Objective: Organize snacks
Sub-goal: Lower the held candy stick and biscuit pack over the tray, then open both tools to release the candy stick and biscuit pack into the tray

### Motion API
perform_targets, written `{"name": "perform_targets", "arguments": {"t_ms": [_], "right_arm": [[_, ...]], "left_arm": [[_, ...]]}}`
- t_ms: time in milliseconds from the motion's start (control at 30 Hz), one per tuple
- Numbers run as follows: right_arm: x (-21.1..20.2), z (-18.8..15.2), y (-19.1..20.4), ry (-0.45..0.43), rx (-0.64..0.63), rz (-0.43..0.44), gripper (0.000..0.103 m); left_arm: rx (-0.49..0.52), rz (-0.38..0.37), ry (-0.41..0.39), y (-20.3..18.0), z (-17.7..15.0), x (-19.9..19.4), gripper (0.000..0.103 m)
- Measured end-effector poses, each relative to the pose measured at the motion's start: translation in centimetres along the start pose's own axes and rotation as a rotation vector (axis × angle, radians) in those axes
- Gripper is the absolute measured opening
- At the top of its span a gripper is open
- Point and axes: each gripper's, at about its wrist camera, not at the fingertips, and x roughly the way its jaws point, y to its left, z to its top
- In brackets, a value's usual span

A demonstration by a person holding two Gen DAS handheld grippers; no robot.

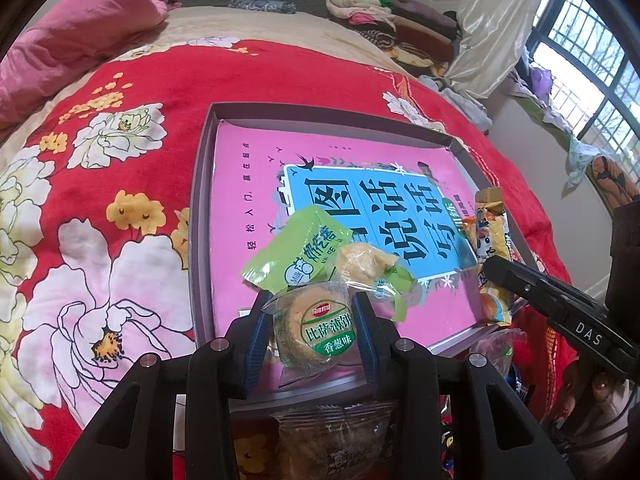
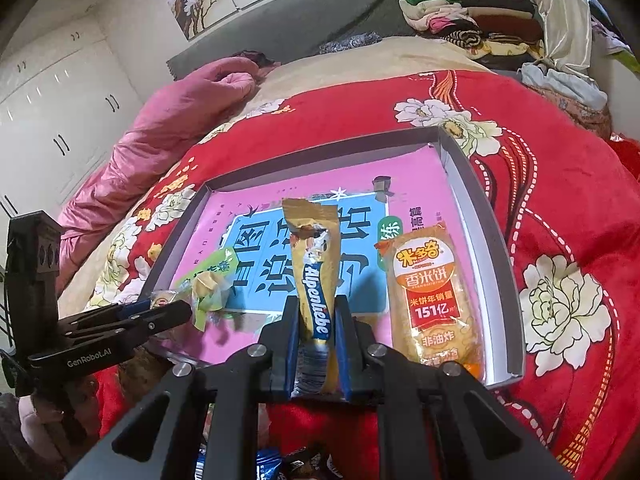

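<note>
the left gripper [image 1: 314, 330] is closed on a round cracker pack [image 1: 317, 329], its blue pads pressing the wrapper at 3 and 9 o'clock, held over the near edge of the tray. the right gripper [image 2: 316, 322] is clamped on the lower part of an alpenliebe candy stick [image 2: 315, 276], which stands upright between the fingers and points to 12 o'clock. by the look of it, both hands are mid-delivery, carrying snacks into the shallow grey tray [image 2: 480, 200] that lies on the red floral blanket [image 2: 560, 208]. the next move likely calls for lowering each pack onto bare pink floor and opening the fingers without nudging neighbours. inside the tray, a green milk snack pack [image 1: 296, 256] and a clear-wrapped yellow cake [image 1: 366, 264] lie at 12 o'clock of the left gripper, touching each other; a rice cracker pack [image 2: 430, 296] lies at 2 o'clock of the right gripper, along the right wall. more loose snacks sit below the left gripper, outside the tray.
</note>
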Motion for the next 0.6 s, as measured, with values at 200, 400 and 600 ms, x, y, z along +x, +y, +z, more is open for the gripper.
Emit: {"name": "perform_targets", "arguments": {"t_ms": [200, 400, 600], "right_arm": [[0.1, -0.1, 0.0, 0.023, 0.007, -0.001, 0.019], [-0.4, -0.6, 0.4, 0.027, -0.006, -0.007, 0.020], [-1.2, -0.7, 0.8, 0.021, -0.012, -0.013, 0.020]], "left_arm": [[-0.001, -0.001, -0.001, 0.0, 0.0, 0.0, 0.041], [-0.001, -0.004, 0.000, -0.1, 0.1, 0.0, 0.041], [-0.002, -0.002, -0.006, -0.1, 0.0, -0.1, 0.041]]}}
